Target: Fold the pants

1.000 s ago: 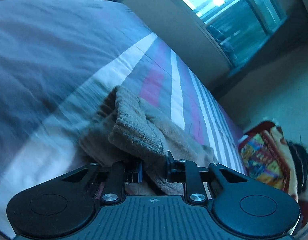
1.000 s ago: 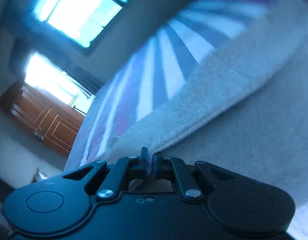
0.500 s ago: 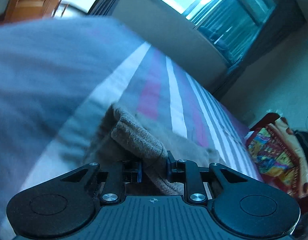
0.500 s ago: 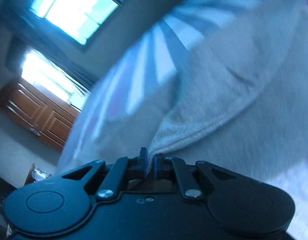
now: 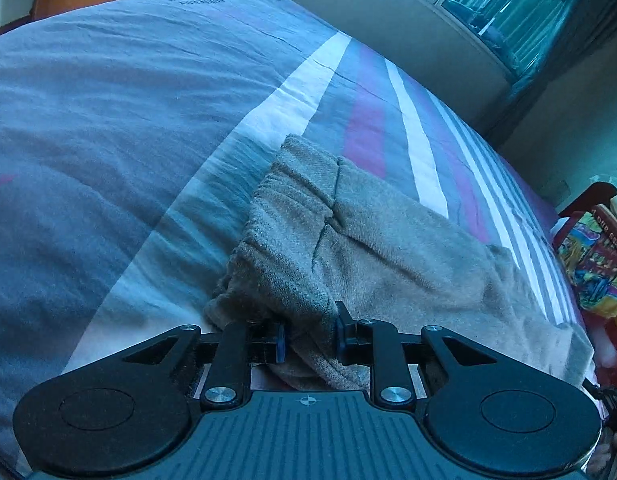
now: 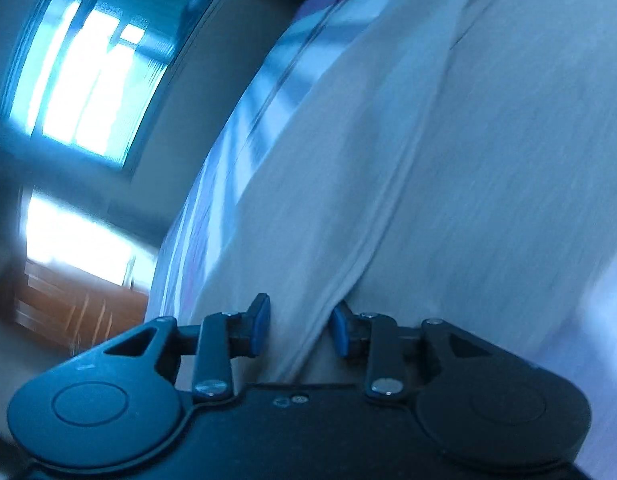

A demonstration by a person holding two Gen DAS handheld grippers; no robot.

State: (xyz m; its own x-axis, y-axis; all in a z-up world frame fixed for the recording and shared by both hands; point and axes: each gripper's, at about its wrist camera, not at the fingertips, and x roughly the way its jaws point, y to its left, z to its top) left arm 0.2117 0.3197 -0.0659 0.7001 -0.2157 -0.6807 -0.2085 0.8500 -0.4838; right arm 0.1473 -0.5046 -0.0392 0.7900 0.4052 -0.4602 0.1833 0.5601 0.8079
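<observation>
My pants (image 5: 372, 240) lie on the bed (image 5: 108, 140), on the striped part, with the window (image 5: 508, 8) far behind them. They look folded over already, with the waistband end on top, at the side away from the window.

My left claw (image 5: 308, 338) is clamped on a thick roll of the pants at the near edge. The cloth fills the gap between the blue pads (image 5: 281, 340).

My right claw (image 6: 298, 330) has just been opening. Its pads (image 6: 260, 326) stand apart now. A seam of the pants (image 6: 428, 160) runs between them, but they do not press on it. This picture is blurry, so I cannot tell just which part of the pants this is.

I think I am setting a fold down. To do it well, I should lower the left corner until it lies flat on the layer below, with the edges lined up. Then I let go gently. I should pull each claw straight back, so the pads do not drag the soft cloth and mess up the fold. The pants are fluffy and thick, so they may puff up.
</observation>
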